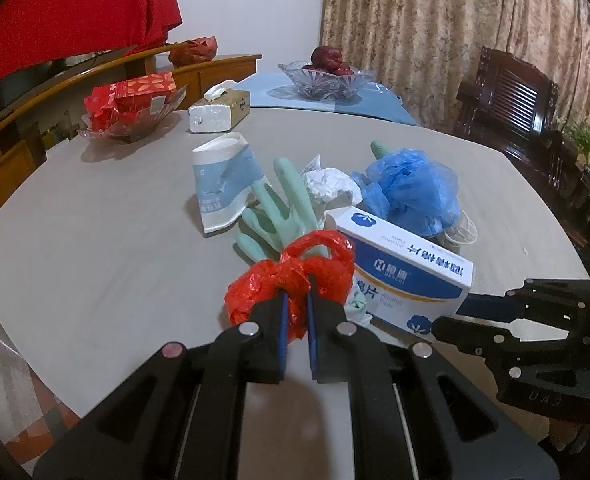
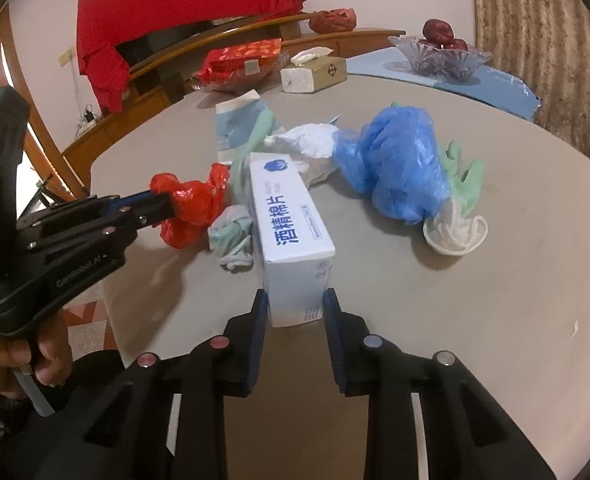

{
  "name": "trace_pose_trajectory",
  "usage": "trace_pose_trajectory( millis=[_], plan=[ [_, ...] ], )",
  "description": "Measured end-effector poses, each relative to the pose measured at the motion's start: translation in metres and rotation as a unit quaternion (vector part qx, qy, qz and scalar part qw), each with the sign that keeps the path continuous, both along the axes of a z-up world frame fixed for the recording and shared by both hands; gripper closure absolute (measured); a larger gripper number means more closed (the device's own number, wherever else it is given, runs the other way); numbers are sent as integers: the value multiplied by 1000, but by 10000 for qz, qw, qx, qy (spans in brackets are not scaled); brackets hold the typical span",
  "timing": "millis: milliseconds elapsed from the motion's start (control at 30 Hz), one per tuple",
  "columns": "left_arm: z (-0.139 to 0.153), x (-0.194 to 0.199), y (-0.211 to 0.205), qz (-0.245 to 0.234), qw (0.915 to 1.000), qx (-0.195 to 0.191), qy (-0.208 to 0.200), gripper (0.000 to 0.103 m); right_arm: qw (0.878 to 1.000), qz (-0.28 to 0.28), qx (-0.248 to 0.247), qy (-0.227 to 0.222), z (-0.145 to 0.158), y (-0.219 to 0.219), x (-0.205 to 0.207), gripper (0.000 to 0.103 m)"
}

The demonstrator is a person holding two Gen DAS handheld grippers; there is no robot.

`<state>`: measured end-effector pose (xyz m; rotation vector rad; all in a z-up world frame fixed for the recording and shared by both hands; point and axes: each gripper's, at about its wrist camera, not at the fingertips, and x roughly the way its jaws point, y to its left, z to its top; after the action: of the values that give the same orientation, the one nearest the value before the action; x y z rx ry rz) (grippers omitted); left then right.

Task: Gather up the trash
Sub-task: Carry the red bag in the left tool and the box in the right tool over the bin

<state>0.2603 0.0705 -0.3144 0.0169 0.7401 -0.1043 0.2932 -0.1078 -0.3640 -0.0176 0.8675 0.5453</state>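
My left gripper [image 1: 296, 294] is shut on a crumpled red plastic bag [image 1: 291, 276], which also shows in the right wrist view [image 2: 191, 208] with the left gripper [image 2: 167, 204] clamped on it. My right gripper [image 2: 295, 304] has its jaws closed against the near end of a white and blue alcohol-pad box [image 2: 291, 232], which lies on the table [image 2: 455, 320]; the box also shows in the left wrist view [image 1: 407, 276]. The pile holds green rubber gloves [image 1: 283, 208], a blue plastic bag [image 2: 399, 164], white crumpled paper [image 2: 311, 144] and a paper cup sleeve [image 1: 223, 184].
A tissue box [image 1: 219, 112], a tray of red packets [image 1: 135, 104] and a glass fruit bowl [image 1: 327, 76] stand at the far side of the table. A dark wooden chair [image 1: 511, 96] stands at the right. A white mask [image 2: 455, 232] lies by the blue bag.
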Motion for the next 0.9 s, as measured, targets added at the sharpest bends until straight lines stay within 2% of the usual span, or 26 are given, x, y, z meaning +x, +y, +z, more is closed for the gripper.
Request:
trace_pose_trajectory(
  millis=[233,433,900],
  plan=[
    [4,-2,0,-16,10000,12,-24,96,9998,-70,-72,-150,6,-8,-19,76],
    [12,-11,-11,-97,9999,4,-84,96,9991,-357,42,-235,19,-26,-28,76],
    [45,-42,-46,-355,9987,53,-370,96,9949,-805,164,-587,63,-58,-58,76]
  ],
)
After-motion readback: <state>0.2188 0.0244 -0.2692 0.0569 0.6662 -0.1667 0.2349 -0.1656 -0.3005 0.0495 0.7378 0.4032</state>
